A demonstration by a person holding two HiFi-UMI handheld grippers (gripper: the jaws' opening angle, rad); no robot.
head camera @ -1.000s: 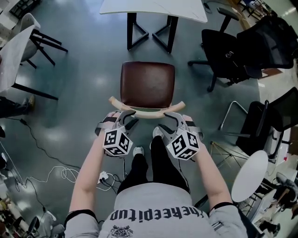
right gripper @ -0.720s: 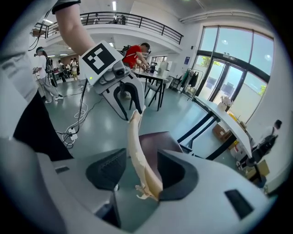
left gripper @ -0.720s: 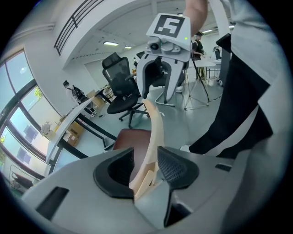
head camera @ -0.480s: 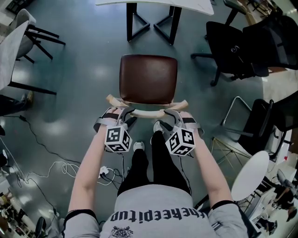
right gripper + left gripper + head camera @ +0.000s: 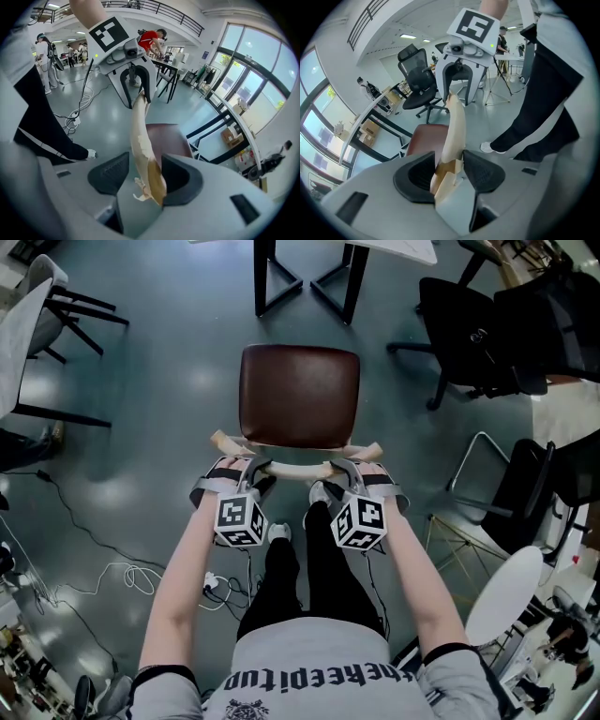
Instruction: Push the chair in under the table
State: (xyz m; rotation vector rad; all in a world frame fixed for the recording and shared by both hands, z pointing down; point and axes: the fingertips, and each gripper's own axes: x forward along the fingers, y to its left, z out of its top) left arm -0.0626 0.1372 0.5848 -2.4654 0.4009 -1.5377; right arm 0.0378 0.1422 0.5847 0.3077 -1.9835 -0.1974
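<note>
Left gripper: mine; jaws opening, astride the rail near its left end, pads not clamped on it.

Right gripper: mine; jaws apart, the same rail between them near its right end, wood lying against one pad only.

Step in hand, by my reckoning: taking hold of the rail; best done by clenching both sides alike, then pushing level and straight, so the chair runs between the table legs without slewing.

Chair: stands apart from the table, square to it, not yet under it.

Hidden: the chair's legs, beneath it; cut off: most of the tabletop, at the top edge; hard to make out: whether the flaking rail ends will bear a grip.
</note>
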